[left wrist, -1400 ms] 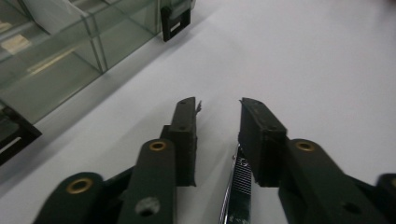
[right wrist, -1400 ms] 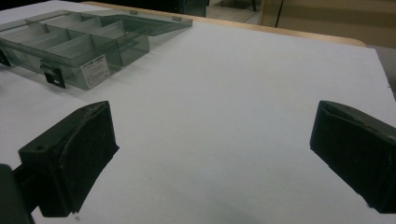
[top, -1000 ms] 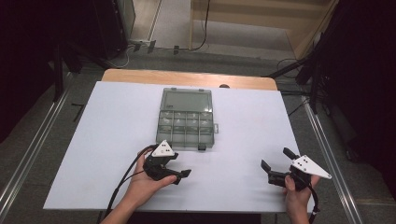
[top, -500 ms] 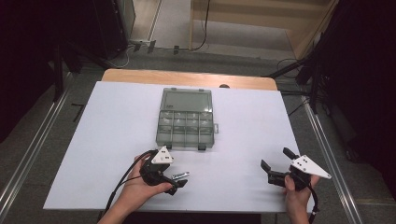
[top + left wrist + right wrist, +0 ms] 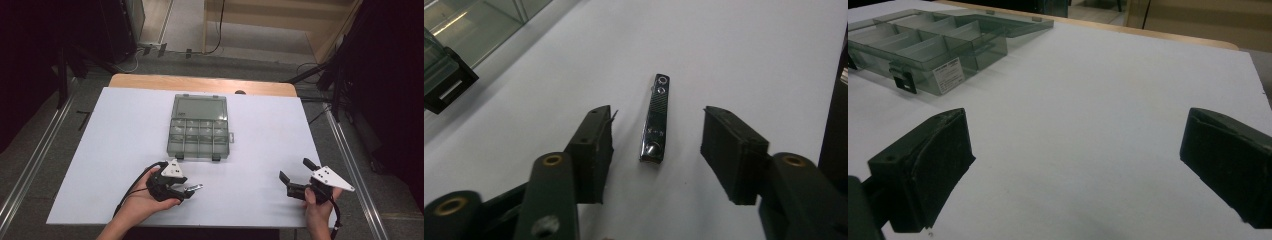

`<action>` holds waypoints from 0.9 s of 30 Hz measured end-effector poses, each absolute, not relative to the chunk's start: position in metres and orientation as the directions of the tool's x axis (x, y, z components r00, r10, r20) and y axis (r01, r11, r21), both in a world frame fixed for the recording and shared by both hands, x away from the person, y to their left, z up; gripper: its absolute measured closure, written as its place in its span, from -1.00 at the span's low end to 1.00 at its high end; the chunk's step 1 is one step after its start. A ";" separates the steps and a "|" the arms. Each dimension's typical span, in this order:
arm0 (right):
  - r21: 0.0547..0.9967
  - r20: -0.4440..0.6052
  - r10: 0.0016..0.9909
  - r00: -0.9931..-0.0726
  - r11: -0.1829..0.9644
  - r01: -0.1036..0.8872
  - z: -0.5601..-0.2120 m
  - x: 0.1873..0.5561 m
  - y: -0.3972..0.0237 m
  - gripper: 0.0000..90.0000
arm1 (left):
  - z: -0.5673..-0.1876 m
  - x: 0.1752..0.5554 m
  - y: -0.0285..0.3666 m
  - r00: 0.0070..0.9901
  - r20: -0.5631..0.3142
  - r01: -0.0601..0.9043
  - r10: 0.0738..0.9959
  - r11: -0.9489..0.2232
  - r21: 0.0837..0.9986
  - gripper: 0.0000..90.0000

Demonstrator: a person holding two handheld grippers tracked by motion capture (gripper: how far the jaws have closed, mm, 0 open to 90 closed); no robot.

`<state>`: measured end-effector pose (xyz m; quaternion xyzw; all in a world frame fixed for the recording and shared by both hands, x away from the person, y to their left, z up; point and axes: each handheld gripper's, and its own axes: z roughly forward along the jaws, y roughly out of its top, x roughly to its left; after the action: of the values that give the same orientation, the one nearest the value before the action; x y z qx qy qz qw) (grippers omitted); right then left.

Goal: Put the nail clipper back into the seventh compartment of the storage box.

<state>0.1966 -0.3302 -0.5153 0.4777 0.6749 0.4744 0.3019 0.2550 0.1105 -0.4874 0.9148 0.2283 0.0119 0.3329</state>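
A small shiny metal clip-like bar (image 5: 655, 120) lies flat on the white table between the jaws of my left gripper (image 5: 659, 115), touching neither pad. That left gripper (image 5: 186, 192) is open near the front edge, and the bar (image 5: 195, 188) pokes out at its tip. A grey see-through organizer box (image 5: 200, 127) with several compartments sits open at the table's middle, its lid laid back on the far side. My right gripper (image 5: 297, 171) stands open at the front right with nothing in it. In the right gripper view my right gripper (image 5: 1075, 125) faces bare table, with the box (image 5: 923, 50) at the upper left.
The white table top (image 5: 125, 130) covers a wooden board (image 5: 200, 82) showing at the far edge. Metal rails (image 5: 35, 160) run along both sides over a grey floor. One black latch of the box (image 5: 446, 85) shows at the left of the left gripper view.
My left gripper has drawn back a little toward the front edge, and the metal bar now shows beyond its tip. The right gripper has stayed put.
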 end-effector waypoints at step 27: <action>0.928 0.043 0.932 -0.360 0.097 0.360 -0.515 0.197 -0.330 -0.98 | -0.495 0.251 0.104 0.919 -0.026 0.334 0.393 -0.743 0.581 0.73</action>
<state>0.1967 -0.3298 -0.5153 0.4780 0.6759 0.4725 0.3024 0.2509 0.1037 -0.4948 0.9322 0.1948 0.0491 0.3012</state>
